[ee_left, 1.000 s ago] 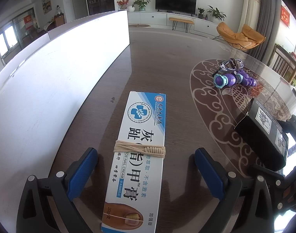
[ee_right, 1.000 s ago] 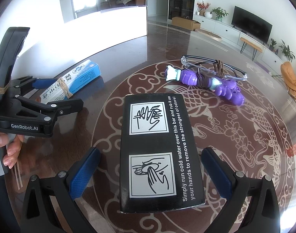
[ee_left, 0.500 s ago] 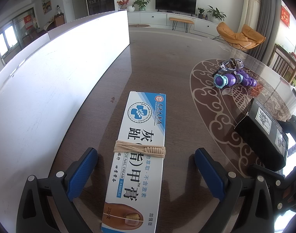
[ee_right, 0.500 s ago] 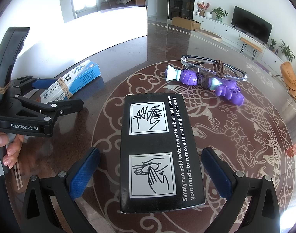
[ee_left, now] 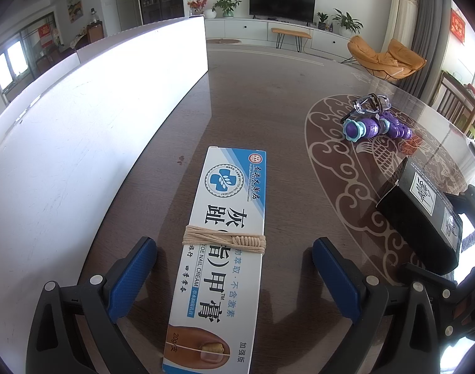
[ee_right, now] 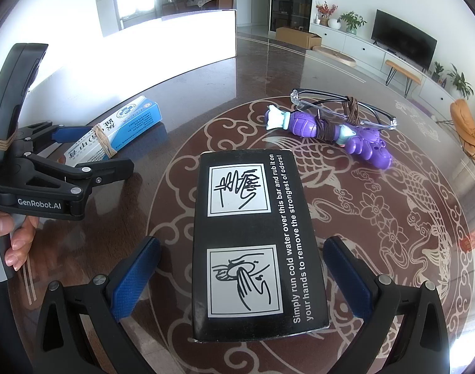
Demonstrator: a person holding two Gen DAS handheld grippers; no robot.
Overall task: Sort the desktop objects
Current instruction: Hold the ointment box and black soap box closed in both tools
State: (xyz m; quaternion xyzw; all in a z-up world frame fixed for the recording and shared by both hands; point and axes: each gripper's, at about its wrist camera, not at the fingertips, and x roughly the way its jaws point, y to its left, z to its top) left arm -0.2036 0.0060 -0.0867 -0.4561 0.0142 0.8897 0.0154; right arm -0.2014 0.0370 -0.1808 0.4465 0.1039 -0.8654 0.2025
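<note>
On the patterned table (ee_right: 393, 218), from left to right, one nail-cream box (ee_left: 220, 249) (bound with twine) is straddled by the spread left gripper (ee_left: 234, 268), and one black box (ee_right: 253, 240) by the spread right gripper (ee_right: 242, 268), neither touched. If either is closed off-centre, its box could be skewed or pushed along the glossy top. Further right, one purple toy (ee_right: 331, 131) and one pair of glasses (ee_right: 346, 109) are counted, apparently tied together.
</note>
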